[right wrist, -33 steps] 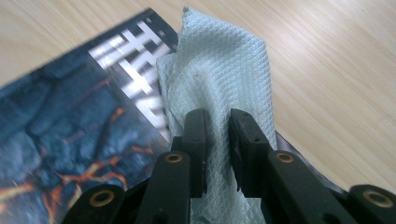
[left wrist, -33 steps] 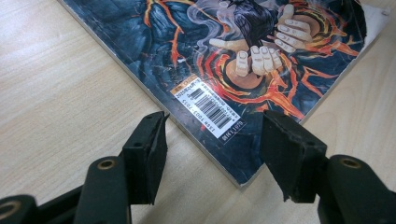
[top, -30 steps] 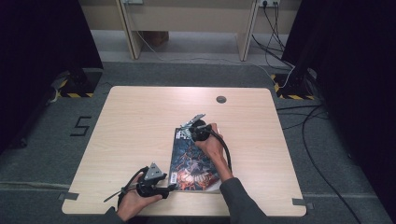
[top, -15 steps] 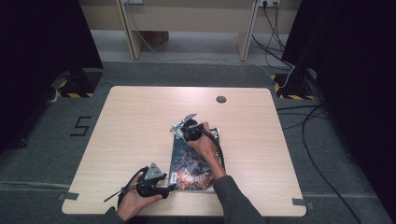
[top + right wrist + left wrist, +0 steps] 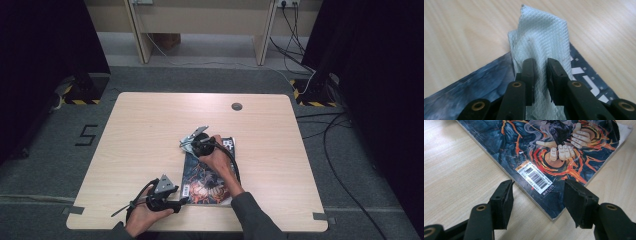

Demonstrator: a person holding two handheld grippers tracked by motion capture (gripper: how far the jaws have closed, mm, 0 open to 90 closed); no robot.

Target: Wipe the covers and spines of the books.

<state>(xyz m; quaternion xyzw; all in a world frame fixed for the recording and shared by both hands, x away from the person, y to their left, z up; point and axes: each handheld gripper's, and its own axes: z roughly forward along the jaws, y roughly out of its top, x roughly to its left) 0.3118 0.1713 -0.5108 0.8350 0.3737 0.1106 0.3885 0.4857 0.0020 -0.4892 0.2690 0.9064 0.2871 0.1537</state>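
One comic book (image 5: 207,172) lies flat on the pale wood-grain counter (image 5: 140,135), near the person's edge and a little right of the middle. Its long axis runs from the near edge toward the far side, leaning slightly right at the far end in the high view. The cover is glossy, printed in dark blue and black with orange and red swirls; a white barcode label (image 5: 537,179) sits near the near left corner, and white block lettering (image 5: 584,75) runs by the far corner.

One wiping cloth (image 5: 541,47), pale blue-grey with a fine quilted diamond texture, stands bunched into an upright peak on the far corner of the comic book. The right gripper (image 5: 540,75) pinches it: its two black jaws are pressed nearly together with the cloth's fold between the pads. In the high view that gripper (image 5: 196,141) sits at the book's far left corner, its cable trailing back over the hand.

The left gripper (image 5: 537,205) has its two jaws spread apart, the foam-faced pads on either side of the book's near corner and not touching it. In the high view it (image 5: 181,202) lies low at the counter's near edge, just left of the book.
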